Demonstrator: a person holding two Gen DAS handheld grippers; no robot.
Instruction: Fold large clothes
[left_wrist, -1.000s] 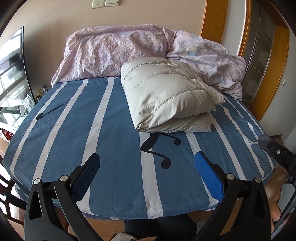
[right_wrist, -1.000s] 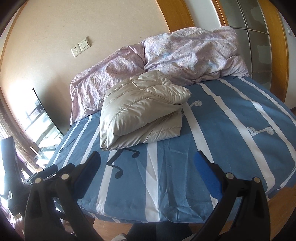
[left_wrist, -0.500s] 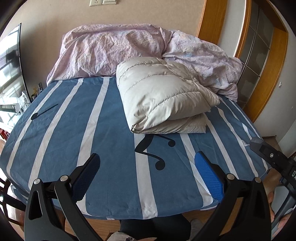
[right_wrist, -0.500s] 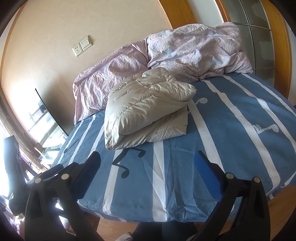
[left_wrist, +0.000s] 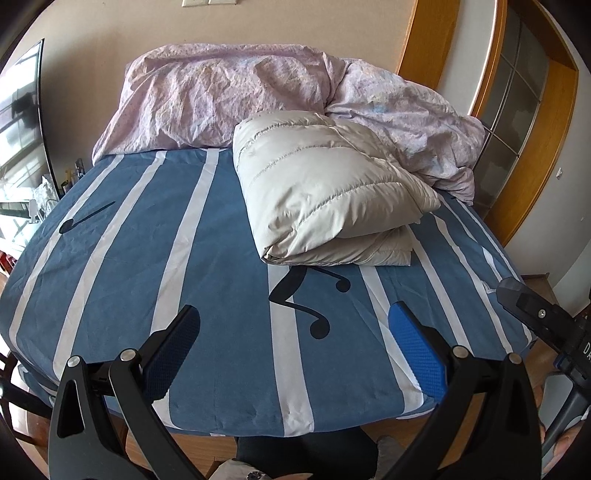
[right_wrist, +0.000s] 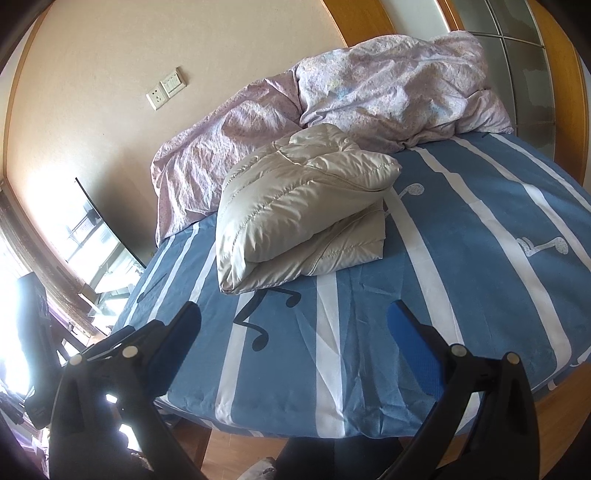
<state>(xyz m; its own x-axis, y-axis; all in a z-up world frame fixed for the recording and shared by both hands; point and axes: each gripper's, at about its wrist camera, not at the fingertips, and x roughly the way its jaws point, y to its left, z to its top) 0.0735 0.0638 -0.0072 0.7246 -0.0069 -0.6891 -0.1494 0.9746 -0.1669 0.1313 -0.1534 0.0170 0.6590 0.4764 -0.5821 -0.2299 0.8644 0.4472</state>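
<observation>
The folded beige quilted down jacket lies toward the far side of the blue white-striped bedsheet, its far edge against the rumpled lilac duvet. The left gripper and right gripper hang over the sheet's near edge, fingers spread wide and holding nothing. Bare sheet separates them from the jacket's near fold.

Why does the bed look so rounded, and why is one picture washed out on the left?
Both wrist views are fisheye, so the bed bulges and the corners go black. In the right wrist view the window at far left is blown out to white glare; the jacket stays sharp. The left wrist view is evenly lit, its jacket crisp.
</observation>
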